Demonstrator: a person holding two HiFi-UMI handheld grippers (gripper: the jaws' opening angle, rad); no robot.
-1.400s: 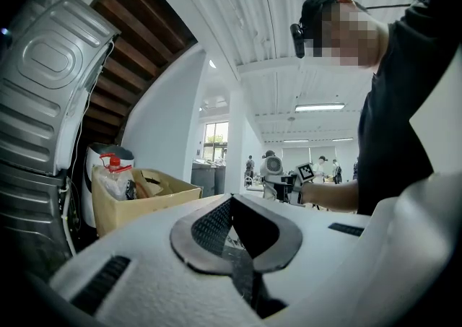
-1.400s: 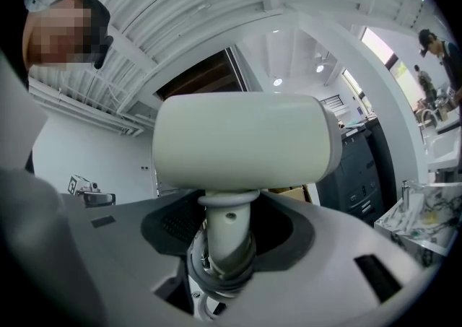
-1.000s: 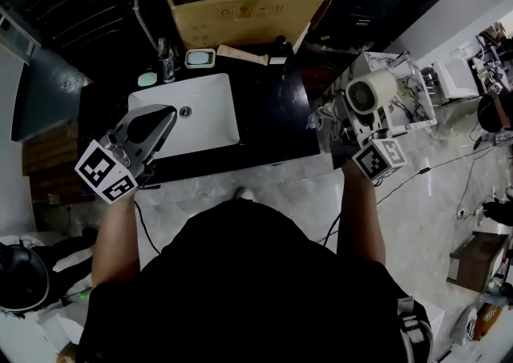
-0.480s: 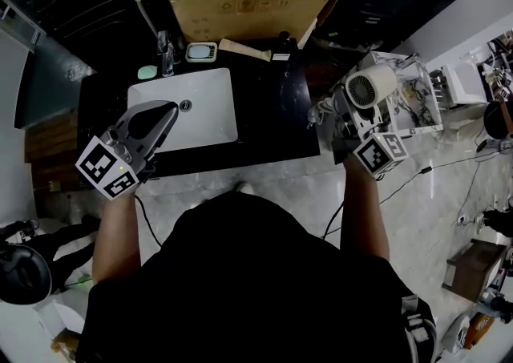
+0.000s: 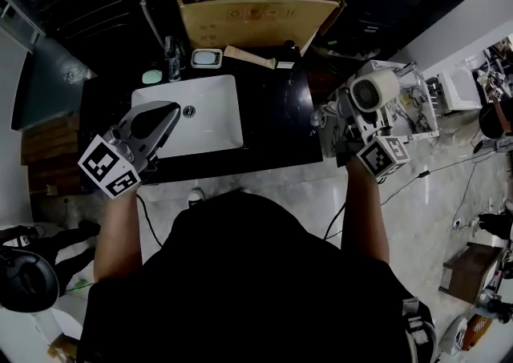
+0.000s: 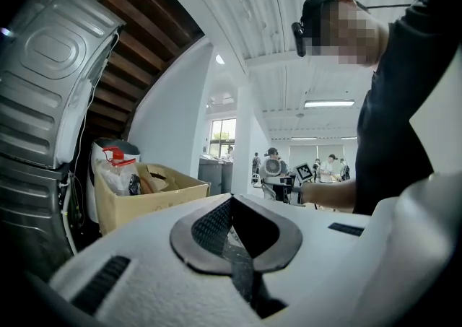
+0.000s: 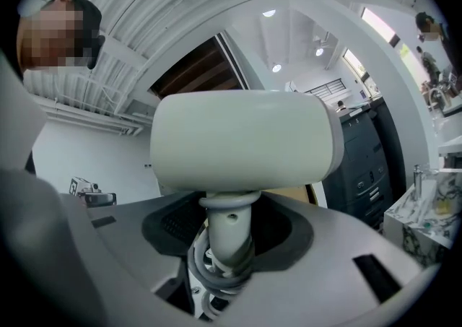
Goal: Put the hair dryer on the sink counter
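Presently: hair dryer [image 5: 370, 90], just right of the sink counter [image 5: 272, 117].
Your right gripper [image 7: 227, 242] clasped its handle; your left gripper [image 6: 231, 201] was closed, empty.

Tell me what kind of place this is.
Likely a mock washroom corner inside an open workspace: a white sink in a black counter with a tap, a cardboard box behind it, and people beyond.
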